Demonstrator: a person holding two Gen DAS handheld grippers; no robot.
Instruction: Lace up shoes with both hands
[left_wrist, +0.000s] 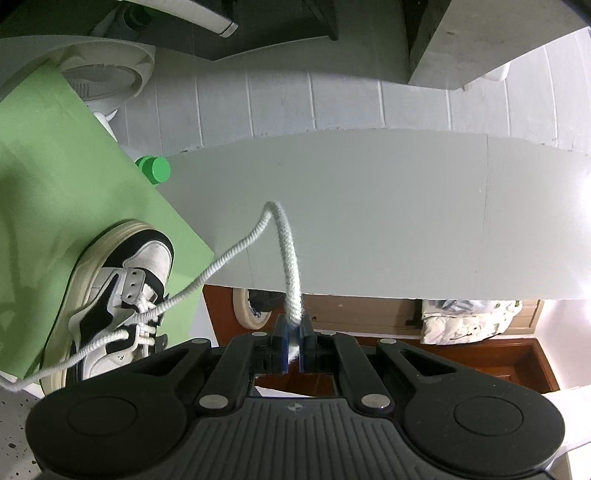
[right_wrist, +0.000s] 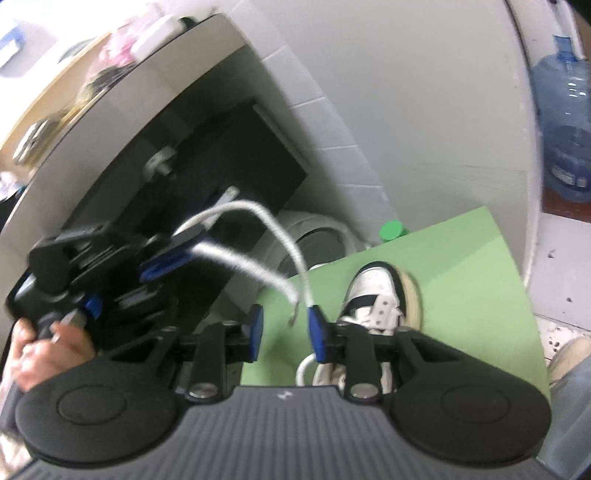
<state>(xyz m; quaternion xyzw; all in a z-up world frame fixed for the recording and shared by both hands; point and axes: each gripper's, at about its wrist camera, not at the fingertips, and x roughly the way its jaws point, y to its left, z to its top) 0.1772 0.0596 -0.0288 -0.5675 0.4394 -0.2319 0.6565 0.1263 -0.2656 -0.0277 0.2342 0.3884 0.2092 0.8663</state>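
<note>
Nearest, left gripper (left_wrist: 292, 341) fingers pinched tight on white lace (left_wrist: 290, 266); lace arches up from the pads, then runs down left to black-and-white shoe (left_wrist: 122, 295) on green mat (left_wrist: 55, 177). Right gripper (right_wrist: 284, 332) fingers spread apart, gripping nothing; lace end dangling between the pads. Beyond, hand (right_wrist: 48, 350) clasping left gripper's handle. Farther back, green cap (left_wrist: 153, 169) at mat's edge.

The left gripper (left_wrist: 293, 334) has its blue-padded jaws pressed together, pinching the lace (left_wrist: 291, 273). A bare hand (right_wrist: 48, 347) grips its handle, seen from the right wrist. The right gripper (right_wrist: 284, 332) holds its jaws spread apart, with nothing clamped between them.
</note>
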